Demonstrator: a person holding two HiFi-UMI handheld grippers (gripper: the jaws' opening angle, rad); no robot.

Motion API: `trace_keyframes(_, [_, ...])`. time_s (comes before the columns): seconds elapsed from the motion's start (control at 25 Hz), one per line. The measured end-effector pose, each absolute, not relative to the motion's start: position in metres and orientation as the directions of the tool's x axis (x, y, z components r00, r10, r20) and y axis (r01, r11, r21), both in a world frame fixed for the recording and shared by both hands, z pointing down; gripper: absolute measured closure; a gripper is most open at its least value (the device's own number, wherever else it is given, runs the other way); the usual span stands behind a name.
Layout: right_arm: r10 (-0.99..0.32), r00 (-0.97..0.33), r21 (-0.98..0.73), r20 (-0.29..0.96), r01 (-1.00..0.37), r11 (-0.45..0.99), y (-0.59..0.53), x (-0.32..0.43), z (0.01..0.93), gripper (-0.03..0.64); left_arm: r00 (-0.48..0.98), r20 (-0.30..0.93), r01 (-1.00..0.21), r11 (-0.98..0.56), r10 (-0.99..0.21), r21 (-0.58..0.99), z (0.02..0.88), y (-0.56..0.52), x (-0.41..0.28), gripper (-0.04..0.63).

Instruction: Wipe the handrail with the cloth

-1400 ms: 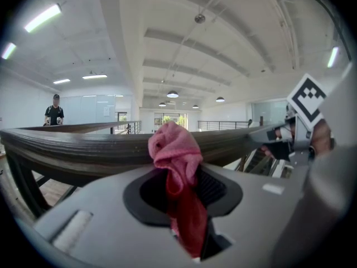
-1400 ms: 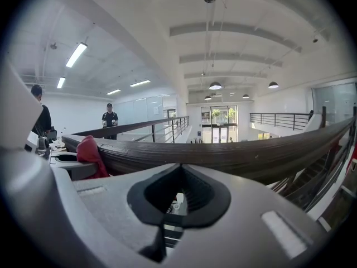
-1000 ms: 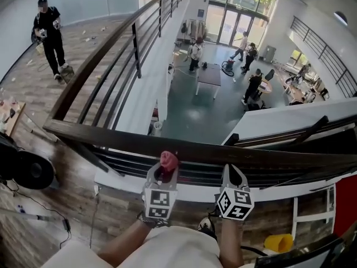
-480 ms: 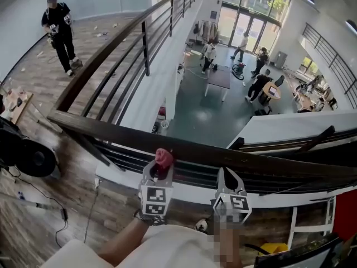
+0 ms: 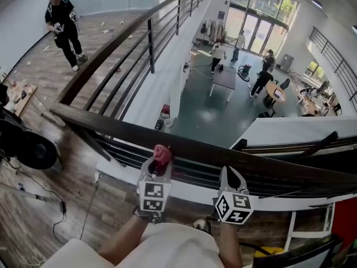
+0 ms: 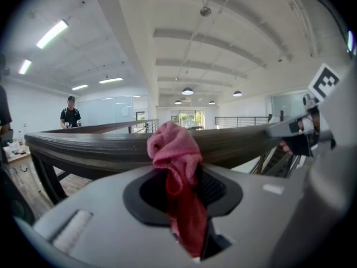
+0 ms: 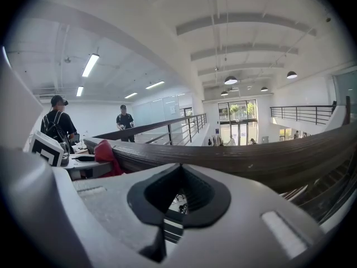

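The dark wooden handrail (image 5: 100, 124) crosses the head view from left to right just beyond both grippers. My left gripper (image 5: 160, 165) is shut on a bunched pink-red cloth (image 5: 162, 153), which sits against the near side of the rail. In the left gripper view the cloth (image 6: 175, 149) sticks up between the jaws in front of the handrail (image 6: 95, 147). My right gripper (image 5: 231, 172) is shut and empty, just short of the rail to the right. The right gripper view shows its closed jaw tips (image 7: 179, 169) below the handrail (image 7: 256, 155), with the cloth (image 7: 106, 155) at the left.
A second railing (image 5: 128, 38) runs away from the left corner. Beyond the rails is a drop to a lower hall with several people and a table (image 5: 224, 80). A person in black (image 5: 66, 27) stands on the wooden floor at far left. A black round device (image 5: 28, 147) and cables lie left.
The head view has shifted up and right. My left gripper and the cloth have edged slightly left along the rail. The right gripper stays shut beside it.
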State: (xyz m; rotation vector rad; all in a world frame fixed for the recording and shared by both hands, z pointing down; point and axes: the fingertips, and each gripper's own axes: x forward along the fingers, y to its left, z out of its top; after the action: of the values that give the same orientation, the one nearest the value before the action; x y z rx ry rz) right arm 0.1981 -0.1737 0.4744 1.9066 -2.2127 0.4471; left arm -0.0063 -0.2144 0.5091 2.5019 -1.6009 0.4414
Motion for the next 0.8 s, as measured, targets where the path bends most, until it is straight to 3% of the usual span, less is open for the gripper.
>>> trace_keyframes(0.8, [-0.914, -0.211, -0.118, 0.347, -0.976, 0.181, -0.172, 0.201, 0.481, 0.614, 0.361, 0.328, -0.917, -0.397, -0.873, -0.047, 0.511, -0.212, 0.003, 0.471])
